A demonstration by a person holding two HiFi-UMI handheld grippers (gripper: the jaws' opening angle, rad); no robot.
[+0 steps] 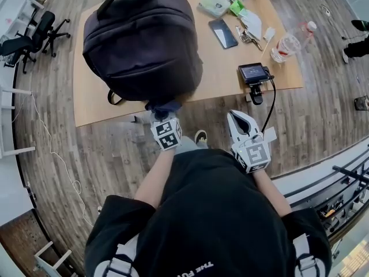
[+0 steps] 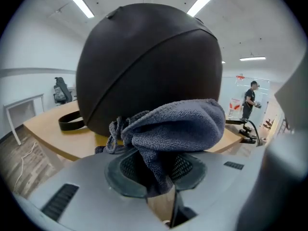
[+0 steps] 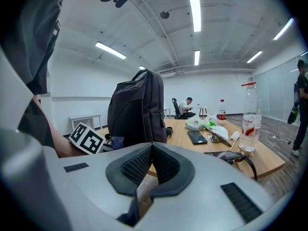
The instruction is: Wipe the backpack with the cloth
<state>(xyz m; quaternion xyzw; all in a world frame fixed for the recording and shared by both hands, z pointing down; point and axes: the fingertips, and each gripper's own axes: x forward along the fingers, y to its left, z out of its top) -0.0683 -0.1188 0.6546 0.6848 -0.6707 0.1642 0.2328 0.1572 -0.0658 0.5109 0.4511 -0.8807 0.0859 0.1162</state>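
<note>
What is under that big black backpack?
The backpack stands on the wooden table; one strap pokes out at its base. Anything else beneath it is covered and cannot be seen.

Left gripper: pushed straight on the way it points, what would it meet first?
The backpack. It fills the view ahead of the left gripper, and the cloth clamped in its jaws would likely touch it first; the gap is hard to judge.

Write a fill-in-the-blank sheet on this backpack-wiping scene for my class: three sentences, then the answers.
1. The left tongs are ____ on the cloth.
2. The right tongs are closed and hold ____.
3. In the head view, the phone lies to the ____ of the backpack.
Missing words: shut; nothing; right.
</note>
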